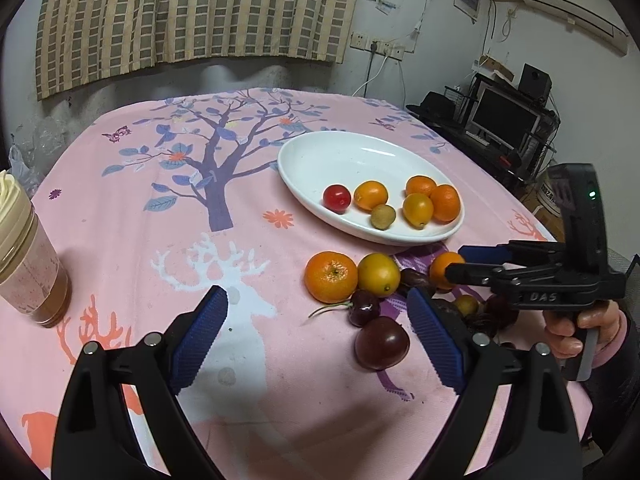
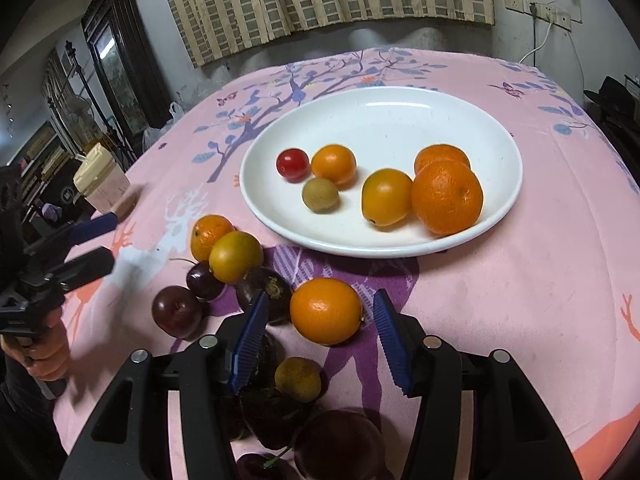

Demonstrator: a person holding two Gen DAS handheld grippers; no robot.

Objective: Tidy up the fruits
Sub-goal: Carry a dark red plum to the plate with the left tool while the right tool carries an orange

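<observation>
A dark purple round plum (image 1: 382,343) is seen just inside the right blade of the open, empty left tongs (image 1: 316,340). Only the right wrist view shows the right tongs (image 2: 320,340), parted and empty, flanking a round orange tangerine (image 2: 326,311) without contact, the white oval plate (image 2: 400,120) beyond.

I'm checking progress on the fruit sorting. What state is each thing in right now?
White oval ceramic plate: holds six fruits, far half bare.
Round orange mandarin: on the pink cloth, between the right gripper fingers, untouched.
Right gripper: open.
Left gripper: open, empty.
Dark purple plum: on the cloth.
Cream-lidded plastic jar: upright, lid on.
</observation>
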